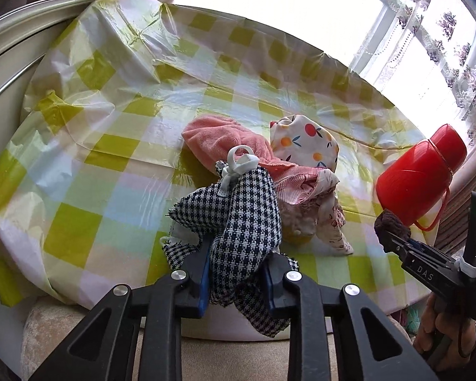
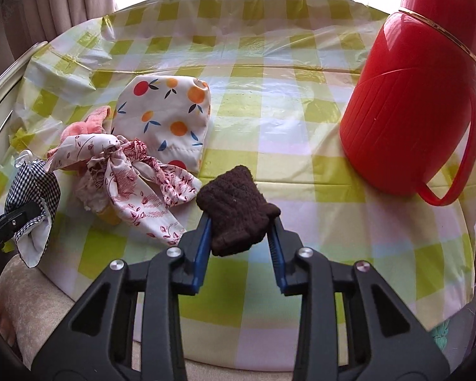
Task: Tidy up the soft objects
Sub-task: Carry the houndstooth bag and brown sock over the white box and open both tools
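Observation:
My left gripper (image 1: 238, 257) is shut on a black-and-white houndstooth cloth (image 1: 244, 209) with a white loop at its top, held just above the table's near edge. My right gripper (image 2: 241, 225) is shut on a dark brown knitted piece (image 2: 234, 203), lifted over the checked tablecloth (image 2: 269, 101). Behind the houndstooth cloth lie a pink towel (image 1: 219, 139), a white pouch printed with oranges (image 2: 165, 117) and a red-and-white floral cloth (image 2: 133, 184), bunched together. In the left wrist view the right gripper (image 1: 393, 225) shows at the right with the brown piece in it.
A red plastic thermos jug (image 2: 412, 101) with a handle stands at the table's right side. The green-and-white checked plastic cover (image 1: 111, 146) is wrinkled at the far left. A pale curved chair back (image 1: 31, 25) rises at the left, curtains and a bright window behind.

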Tool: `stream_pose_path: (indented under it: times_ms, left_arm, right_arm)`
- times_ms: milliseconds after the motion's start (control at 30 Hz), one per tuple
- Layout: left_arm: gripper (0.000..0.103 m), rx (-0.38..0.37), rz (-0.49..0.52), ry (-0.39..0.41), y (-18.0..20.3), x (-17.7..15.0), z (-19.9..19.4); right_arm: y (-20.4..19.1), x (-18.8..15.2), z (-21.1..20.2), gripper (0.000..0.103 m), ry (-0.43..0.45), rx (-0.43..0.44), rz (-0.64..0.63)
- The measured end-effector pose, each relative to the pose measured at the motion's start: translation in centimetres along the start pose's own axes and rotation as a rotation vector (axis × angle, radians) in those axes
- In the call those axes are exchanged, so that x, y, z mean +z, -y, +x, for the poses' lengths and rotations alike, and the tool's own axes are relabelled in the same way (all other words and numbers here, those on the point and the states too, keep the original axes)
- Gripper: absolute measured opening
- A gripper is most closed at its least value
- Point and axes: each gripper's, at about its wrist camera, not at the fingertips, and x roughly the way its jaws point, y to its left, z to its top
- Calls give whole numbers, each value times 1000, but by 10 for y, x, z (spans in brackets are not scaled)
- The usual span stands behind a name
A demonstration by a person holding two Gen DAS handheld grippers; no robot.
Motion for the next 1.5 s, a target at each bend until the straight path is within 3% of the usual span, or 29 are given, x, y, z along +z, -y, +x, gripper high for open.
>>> stream_pose_path:
  times_ms: [367,733,1167,1500]
  left_arm:
    - [27,-81,98,53,46,-16,-39]
    - [27,-217,258,19,131,-41,-55]
    - [27,-437,514,-105,256,-92,-57]
    - [29,-597,727,-283,338,-159,-55]
  right_arm:
    - [22,-37,-57,37,37,6,50]
    - [81,-79,-115,37,76,-58,135]
    - [204,-141,-172,37,90,-266,319]
    - [257,-184,-197,37,86,-357,440]
